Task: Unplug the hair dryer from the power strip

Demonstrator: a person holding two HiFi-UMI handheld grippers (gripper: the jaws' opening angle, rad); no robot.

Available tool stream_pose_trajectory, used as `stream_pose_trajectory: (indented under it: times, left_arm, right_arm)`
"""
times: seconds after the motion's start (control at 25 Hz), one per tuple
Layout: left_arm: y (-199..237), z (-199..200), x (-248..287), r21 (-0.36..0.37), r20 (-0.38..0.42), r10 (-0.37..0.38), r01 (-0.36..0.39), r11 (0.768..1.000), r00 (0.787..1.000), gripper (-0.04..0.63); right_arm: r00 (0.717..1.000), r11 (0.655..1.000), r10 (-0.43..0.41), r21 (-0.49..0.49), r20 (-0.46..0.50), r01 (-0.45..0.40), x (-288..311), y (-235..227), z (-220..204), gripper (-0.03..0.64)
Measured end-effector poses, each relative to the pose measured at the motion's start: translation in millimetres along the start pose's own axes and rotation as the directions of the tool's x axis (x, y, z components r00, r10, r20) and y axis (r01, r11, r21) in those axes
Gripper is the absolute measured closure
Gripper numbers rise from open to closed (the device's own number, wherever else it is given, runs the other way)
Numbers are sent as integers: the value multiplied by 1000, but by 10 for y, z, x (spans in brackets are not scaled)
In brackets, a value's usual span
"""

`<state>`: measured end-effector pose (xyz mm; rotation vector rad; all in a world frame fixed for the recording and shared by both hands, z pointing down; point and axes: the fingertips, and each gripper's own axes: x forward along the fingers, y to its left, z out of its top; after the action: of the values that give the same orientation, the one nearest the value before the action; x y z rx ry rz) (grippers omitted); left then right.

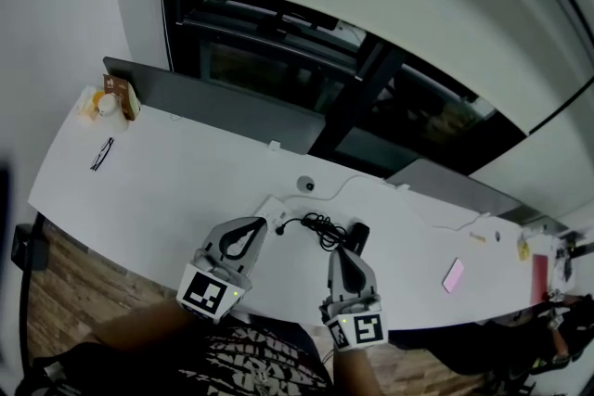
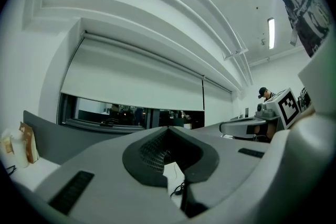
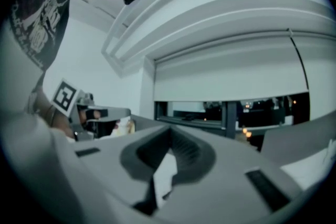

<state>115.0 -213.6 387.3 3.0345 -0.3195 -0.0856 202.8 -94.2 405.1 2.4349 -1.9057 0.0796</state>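
Note:
On the white desk (image 1: 167,172) lies a white power strip (image 1: 273,210). Right of it are a black coiled cable (image 1: 321,228) and the black hair dryer (image 1: 358,236). The cable's plug end lies at the strip; I cannot tell if it sits in a socket. My left gripper (image 1: 258,225) (image 2: 177,174) hangs above the desk's near edge, pointing level, jaws shut on nothing. My right gripper (image 1: 340,253) (image 3: 157,178) hovers beside it over the hair dryer, also shut and empty. A strip of desk and a bit of cable (image 2: 178,189) show through the left jaws' slit.
A small round object (image 1: 306,185) sits behind the strip. A snack bag and cups (image 1: 113,99) stand at the far left, with glasses (image 1: 102,153) nearby. A pink note (image 1: 454,274) lies at the right. A dark partition (image 1: 223,105) and a window back the desk.

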Motion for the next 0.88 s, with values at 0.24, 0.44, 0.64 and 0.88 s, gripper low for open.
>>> stream_pose_trajectory:
  times: [0.24,0.44,0.64,0.88]
  left_arm:
    - [-395,-17,92,56,-14,100,-99,994,995,569]
    - [-799,-56,144,99,-16,183,-181,979,983,569]
    - [-891,-65,-51,107,-46,279,-273,956,959,569]
    - [-812,-5,-251,141,-36,306,-299,944,951,569]
  right_arm:
    - [997,997,77,-11,28,-76,-236,-360,21,583]
    - [984,983,178,32,24,-178,-397,-570,-64,583]
    - [960,960,272,50,68,-275,-374,-540,-2,583]
    - [947,948,314,29,70,-317,-318,-332,23,583]
